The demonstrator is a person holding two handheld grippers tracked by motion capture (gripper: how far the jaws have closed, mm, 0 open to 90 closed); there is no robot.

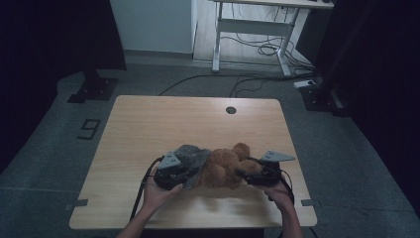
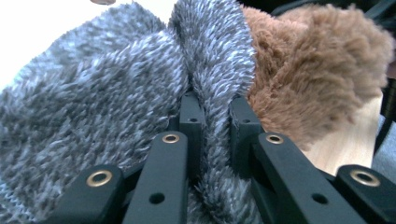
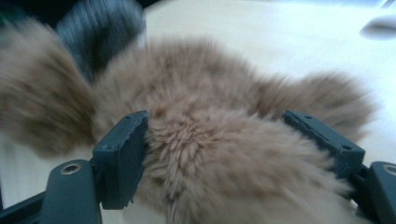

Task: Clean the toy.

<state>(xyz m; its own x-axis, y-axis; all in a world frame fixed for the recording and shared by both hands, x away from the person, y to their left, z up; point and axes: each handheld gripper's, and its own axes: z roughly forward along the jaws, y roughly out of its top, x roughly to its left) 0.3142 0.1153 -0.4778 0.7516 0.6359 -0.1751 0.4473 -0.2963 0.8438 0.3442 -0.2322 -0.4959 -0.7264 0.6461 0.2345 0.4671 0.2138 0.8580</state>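
A brown plush bear (image 1: 225,166) lies on the wooden table (image 1: 163,119) near its front edge. A grey fuzzy garment (image 1: 190,156) covers the bear's left end. My left gripper (image 1: 190,174) comes in from the left, and in the left gripper view it (image 2: 212,109) is shut on a fold of the grey garment (image 2: 93,93), with brown fur (image 2: 308,65) just behind. My right gripper (image 1: 243,173) reaches in from the right. In the right gripper view it (image 3: 217,123) stands open and wide, with the bear's brown plush (image 3: 210,158) between the jaws.
A round cable hole (image 1: 231,110) sits at the table's far edge. Behind the table are a white-legged desk (image 1: 252,29), floor cables (image 1: 247,79) and two dark stand bases (image 1: 94,89) (image 1: 322,96). Bare tabletop stretches beyond the bear.
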